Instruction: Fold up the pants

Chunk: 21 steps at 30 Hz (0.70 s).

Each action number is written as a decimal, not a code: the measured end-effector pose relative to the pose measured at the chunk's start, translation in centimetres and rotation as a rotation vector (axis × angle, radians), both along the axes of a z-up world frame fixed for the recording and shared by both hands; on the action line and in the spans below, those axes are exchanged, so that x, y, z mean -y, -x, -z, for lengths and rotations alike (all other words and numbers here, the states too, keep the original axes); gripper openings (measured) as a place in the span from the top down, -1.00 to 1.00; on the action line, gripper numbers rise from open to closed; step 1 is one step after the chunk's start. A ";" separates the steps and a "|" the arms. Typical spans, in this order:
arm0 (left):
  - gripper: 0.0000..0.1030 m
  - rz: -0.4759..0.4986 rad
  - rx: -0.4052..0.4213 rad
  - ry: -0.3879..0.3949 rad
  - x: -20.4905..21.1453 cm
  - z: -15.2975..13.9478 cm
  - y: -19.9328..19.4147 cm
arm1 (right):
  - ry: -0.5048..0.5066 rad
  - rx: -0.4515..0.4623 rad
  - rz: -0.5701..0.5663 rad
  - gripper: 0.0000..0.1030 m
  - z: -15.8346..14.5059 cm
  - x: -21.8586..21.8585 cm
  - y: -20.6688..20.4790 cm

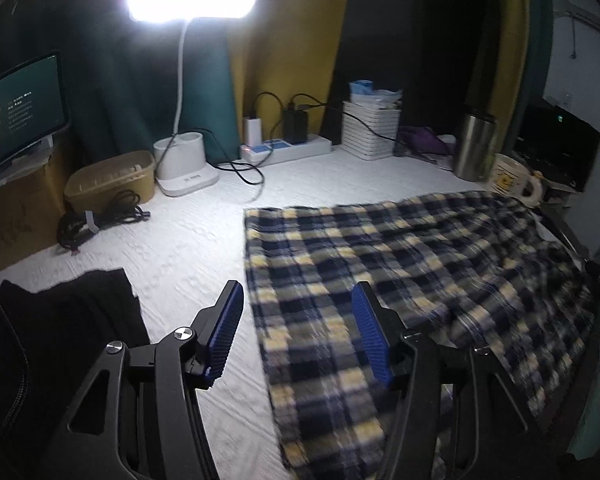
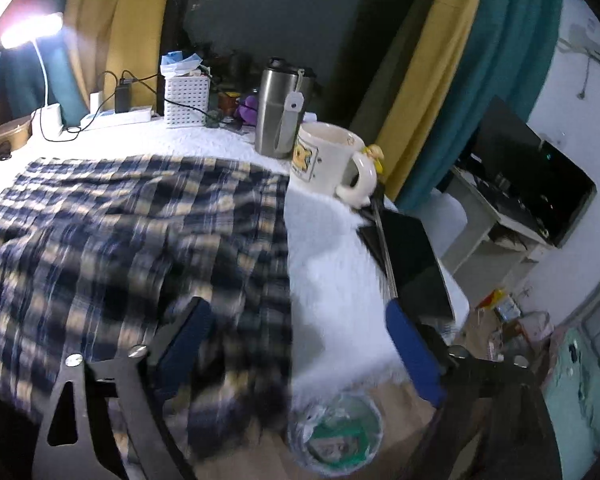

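Navy, white and yellow plaid pants (image 1: 400, 280) lie spread on the white table cover (image 1: 187, 240), their left edge straight and the right part rumpled. My left gripper (image 1: 297, 296) is open, hovering over the pants' near left edge with nothing between its blue pads. In the right wrist view the pants (image 2: 119, 240) cover the table's left half and hang over the near edge. My right gripper (image 2: 295, 316) is open and empty above the pants' right edge, its left finger over the cloth and its right finger over the white cover (image 2: 332, 260).
A lit desk lamp (image 1: 187, 160), power strip (image 1: 283, 148), white basket (image 1: 370, 128), steel tumbler (image 2: 277, 108) and white mug (image 2: 336, 160) line the back. A black garment (image 1: 67, 320) lies near left. A dark tablet (image 2: 412, 256) lies at the right edge; a bin (image 2: 336, 432) stands below.
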<state>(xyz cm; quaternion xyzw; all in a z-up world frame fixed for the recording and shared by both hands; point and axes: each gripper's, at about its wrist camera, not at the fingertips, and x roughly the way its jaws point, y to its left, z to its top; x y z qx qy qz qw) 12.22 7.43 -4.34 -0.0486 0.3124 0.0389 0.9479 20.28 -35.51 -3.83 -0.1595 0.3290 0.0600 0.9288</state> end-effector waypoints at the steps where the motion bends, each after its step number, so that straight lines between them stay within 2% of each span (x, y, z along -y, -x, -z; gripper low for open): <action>1: -0.10 0.007 0.001 0.002 0.3 0.1 0.4 | -0.006 0.001 0.008 -0.82 0.3 0.3 0.9; 10: -0.11 0.025 0.021 0.053 2.5 0.9 3.9 | -0.050 -0.024 0.073 -0.82 4.1 2.3 7.2; 17: -0.12 0.026 0.015 0.078 3.7 1.4 4.9 | -0.019 -0.088 0.083 -0.82 8.8 2.2 8.1; 21: -0.28 0.040 -0.006 0.083 4.3 1.9 5.2 | 0.008 -0.083 0.056 -0.82 10.3 0.6 7.8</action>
